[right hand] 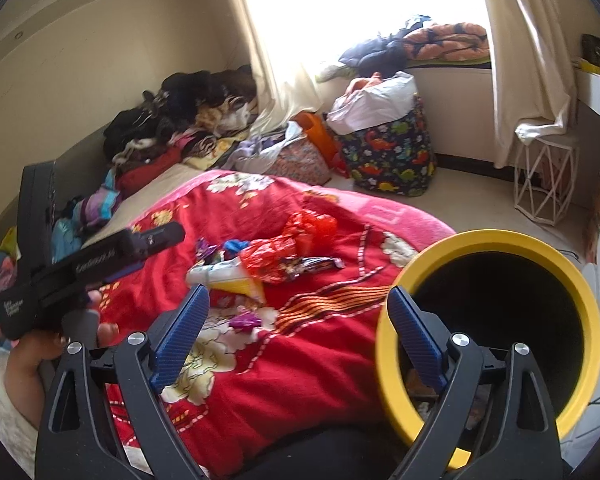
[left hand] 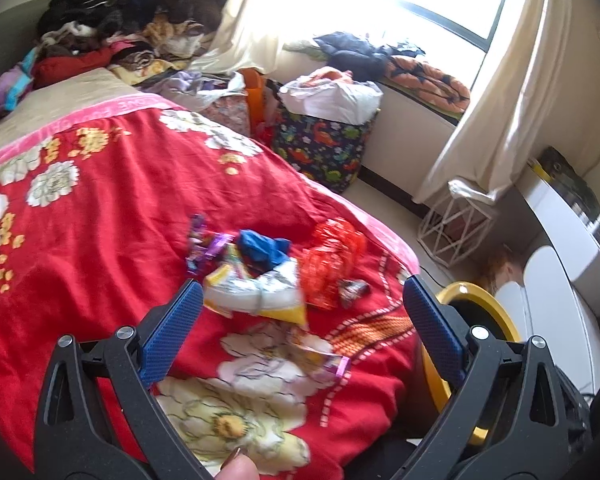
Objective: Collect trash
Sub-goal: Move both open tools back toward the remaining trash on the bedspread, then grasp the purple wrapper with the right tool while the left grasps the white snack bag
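Left gripper is wide open with nothing in it. The white-and-yellow wrapper lies just beyond its tips on the red blanket, long side running left-right. Right gripper gapes too, beside the yellow bin. The pile behind the wrapper is blurry.

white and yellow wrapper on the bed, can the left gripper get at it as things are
Probably yes. The left gripper is open, and the white and yellow wrapper lies on the red blanket just ahead of its fingertips with nothing on top of it. A red plastic bag crowds its right edge.
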Available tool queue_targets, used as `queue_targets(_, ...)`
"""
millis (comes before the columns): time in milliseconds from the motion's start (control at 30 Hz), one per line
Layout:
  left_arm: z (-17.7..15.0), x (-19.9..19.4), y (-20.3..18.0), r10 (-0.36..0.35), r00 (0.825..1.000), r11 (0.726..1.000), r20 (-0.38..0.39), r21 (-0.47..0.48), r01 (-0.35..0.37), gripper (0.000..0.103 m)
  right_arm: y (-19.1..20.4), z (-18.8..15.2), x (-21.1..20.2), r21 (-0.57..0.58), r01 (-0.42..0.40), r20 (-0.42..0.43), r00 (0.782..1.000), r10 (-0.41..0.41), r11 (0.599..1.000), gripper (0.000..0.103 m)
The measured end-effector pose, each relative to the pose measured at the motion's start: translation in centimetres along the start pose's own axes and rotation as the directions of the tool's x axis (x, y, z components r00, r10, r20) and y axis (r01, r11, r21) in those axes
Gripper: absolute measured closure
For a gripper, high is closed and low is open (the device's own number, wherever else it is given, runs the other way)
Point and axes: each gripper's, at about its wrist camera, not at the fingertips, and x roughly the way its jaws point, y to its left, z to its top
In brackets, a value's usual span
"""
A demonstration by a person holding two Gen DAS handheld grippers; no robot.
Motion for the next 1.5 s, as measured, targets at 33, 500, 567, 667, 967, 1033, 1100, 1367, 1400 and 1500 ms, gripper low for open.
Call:
queue_targets(33, 0.1, 0.0, 0.4, 0.008, 1.0, 1.0, 0.002, -0.008, -0.008, 0.011, 0.5, 0.0, 0.4, -0.01, -0.009, -0.008, 1.0, 0.008, 1.0, 0.015)
queue_targets(500, 0.1, 1.3, 5.9, 0.074, 0.997, 0.991, -0.03, -0.109, -0.077, 0.011, 3.6, -0.9, 6.0, -0.06, -0.071, -0.147, 0.987, 0.062, 0.996, 0.015)
queue_targets(567, -0.1, 1.7, 6.5, 0.068, 0.997, 0.99, -0.042, -0.121, -0.072, 0.011, 3.6, -1.2, 6.7, -0.053, -0.077, -0.167, 0.984, 0.067, 0.996, 0.015)
queue_targets(667, -0.5, 2.5, 7.2, 0.049, 0.997, 0.988, -0.065, -0.142, -0.057, 0.011, 3.7, -1.5, 8.1, -0.04, -0.082, -0.2, 0.977, 0.072, 0.996, 0.015)
queue_targets(967, -1.5, 4.6, 8.5, -0.02, 0.993, 0.978, -0.115, -0.208, -0.005, 0.023, 4.5, -2.7, 11.4, -0.022, -0.098, -0.272, 0.958, 0.089, 0.995, 0.025)
queue_targets(1033, -1.6, 5.0, 8.7, -0.049, 0.992, 0.972, -0.119, -0.234, 0.02, 0.024, 4.4, -2.9, 12.0, -0.019, -0.103, -0.285, 0.954, 0.094, 0.994, 0.027)
queue_targets(1100, -1.7, 5.6, 8.8, -0.077, 0.989, 0.965, -0.126, -0.26, 0.042, 0.025, 4.5, -3.0, 12.5, -0.015, -0.102, -0.296, 0.951, 0.093, 0.995, 0.03)
queue_targets(1367, -1.9, 7.4, 8.9, -0.158, 0.978, 0.933, -0.137, -0.344, 0.103, 0.03, 4.0, -3.3, 14.0, 0.012, -0.112, -0.327, 0.939, 0.11, 0.994, 0.05)
queue_targets(1400, -1.9, 7.6, 8.9, -0.173, 0.975, 0.927, -0.139, -0.357, 0.114, 0.034, 4.0, -3.3, 14.1, 0.013, -0.114, -0.328, 0.938, 0.112, 0.993, 0.055)
queue_targets(1500, -2.0, 8.0, 8.7, -0.197, 0.97, 0.918, -0.144, -0.373, 0.131, 0.041, 3.9, -3.3, 14.0, 0.011, -0.134, -0.332, 0.934, 0.13, 0.991, 0.071)
